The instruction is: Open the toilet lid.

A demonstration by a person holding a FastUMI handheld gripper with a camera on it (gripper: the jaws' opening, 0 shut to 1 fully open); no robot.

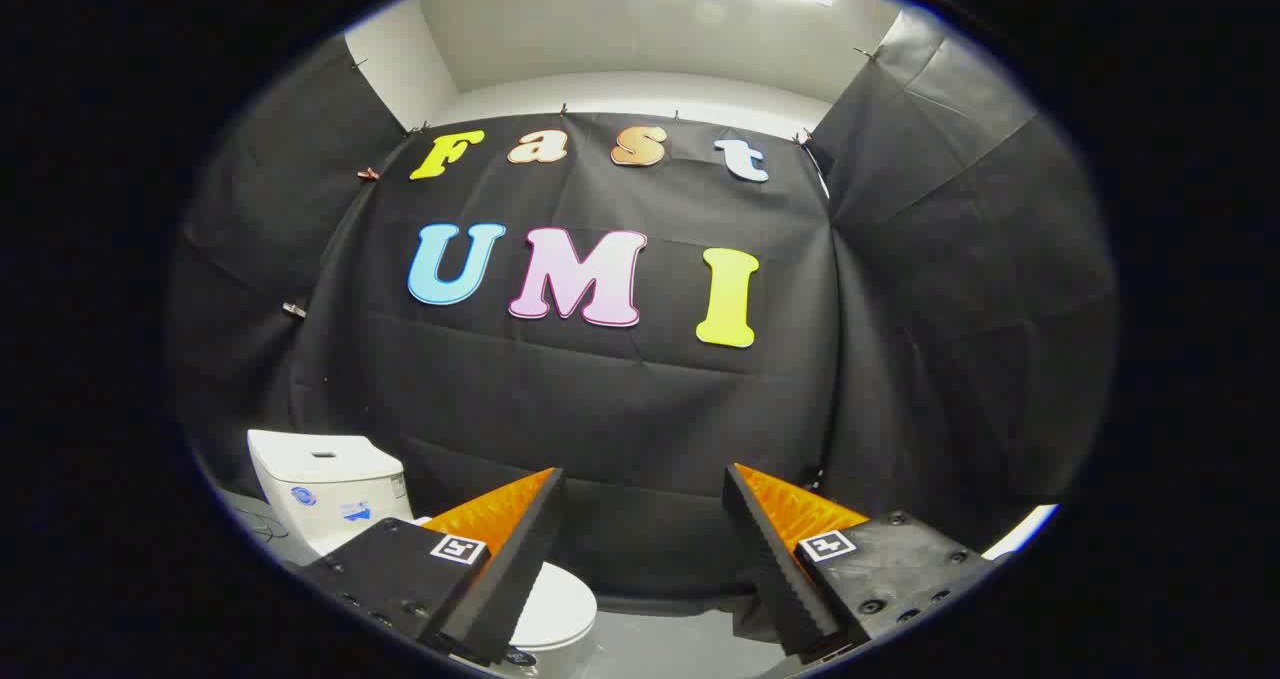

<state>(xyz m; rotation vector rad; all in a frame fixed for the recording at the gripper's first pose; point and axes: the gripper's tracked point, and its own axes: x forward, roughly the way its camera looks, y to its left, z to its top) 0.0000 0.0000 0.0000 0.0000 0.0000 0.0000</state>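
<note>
A white toilet stands low against the black cloth wall, beyond and partly behind my left finger. Its tank (328, 479) rises to the left of that finger. The white lid (555, 607) lies flat and closed over the bowl, showing just inside the left finger. My gripper (645, 479) is open, held well above and short of the toilet, with nothing between its fingers. The left finger (510, 549) hides most of the lid.
Black cloth walls close the booth at the back and on both sides. A grey floor (680, 644) runs under the fingers. A cable (262, 529) lies on the floor left of the tank.
</note>
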